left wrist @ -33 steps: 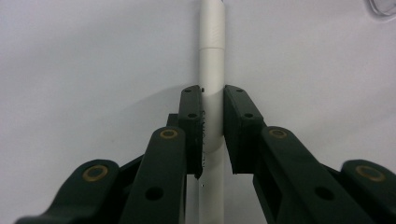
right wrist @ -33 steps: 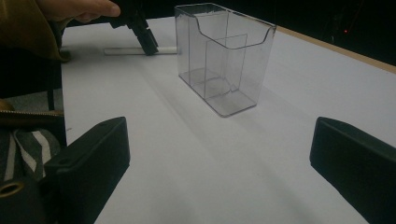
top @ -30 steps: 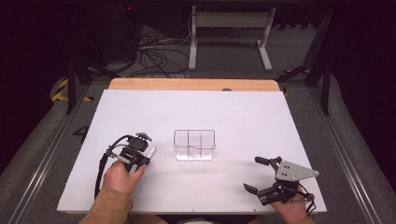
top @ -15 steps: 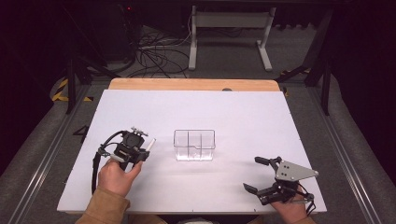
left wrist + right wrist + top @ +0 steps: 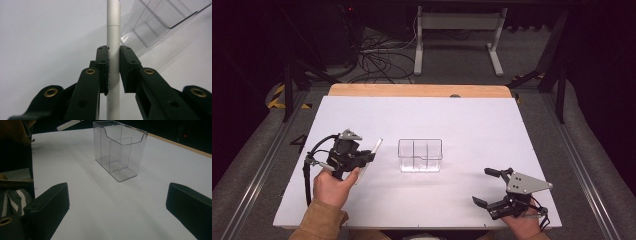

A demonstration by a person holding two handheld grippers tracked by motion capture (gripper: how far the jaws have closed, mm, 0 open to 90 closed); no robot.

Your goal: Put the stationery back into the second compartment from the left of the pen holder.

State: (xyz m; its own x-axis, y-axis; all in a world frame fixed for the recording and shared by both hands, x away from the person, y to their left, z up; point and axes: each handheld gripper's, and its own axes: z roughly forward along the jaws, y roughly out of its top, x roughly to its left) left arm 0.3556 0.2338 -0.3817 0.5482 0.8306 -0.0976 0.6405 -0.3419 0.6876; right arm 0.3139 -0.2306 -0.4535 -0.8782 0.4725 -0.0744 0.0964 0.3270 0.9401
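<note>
The left gripper (image 5: 113,72) pinches a slim white cylindrical pen (image 5: 113,32) (raised off the white table (image 5: 472,120)), just left of the clear plastic divided box (image 5: 420,155). The right gripper (image 5: 492,187) rests spread wide, well apart.

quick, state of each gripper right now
left gripper: closed on the white pen, beside the clear holder.
right gripper: open, holding nothing.

- Pen (image 5: 113,37): smooth, matt silvery-white barrel.
- Organiser box (image 5: 420,155): clear glossy plastic.
- Left claw (image 5: 113,72): matt black plastic, brass-coloured rivets.
- Bench (image 5: 472,125): matt white top, wooden edge.
</note>
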